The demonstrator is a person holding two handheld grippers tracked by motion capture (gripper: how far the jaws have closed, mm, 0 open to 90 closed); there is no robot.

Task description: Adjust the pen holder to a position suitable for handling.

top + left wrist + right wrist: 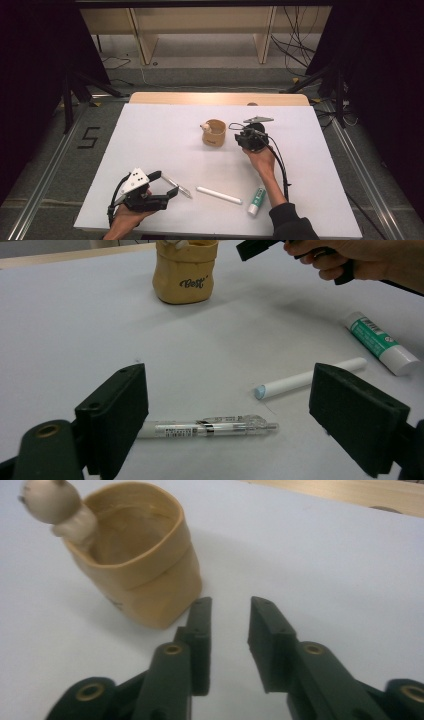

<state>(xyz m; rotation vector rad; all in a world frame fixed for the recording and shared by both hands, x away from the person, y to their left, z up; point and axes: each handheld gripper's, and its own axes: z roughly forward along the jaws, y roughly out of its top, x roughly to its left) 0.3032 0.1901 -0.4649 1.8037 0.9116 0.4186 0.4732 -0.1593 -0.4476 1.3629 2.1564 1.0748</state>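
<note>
Right tool (229, 630) beside the tan pouch (145, 560), jaws slightly apart, pinching nothing.
Left tool (227, 415) spread wide around a clear pen (210, 429) on the bench (150, 145).

Even overhead light falls on the matte white rectangular tabletop (150, 145), while the surroundings stay dark. The tan soft-sided paper cup (145, 570) casts a soft, faint shadow. The right gripper view is blurred; the left gripper view is sharper, though grainy.

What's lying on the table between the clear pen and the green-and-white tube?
A white stick lies between the clear pen and the tube, touching neither. The high view shows it; so does the left gripper view.
</note>
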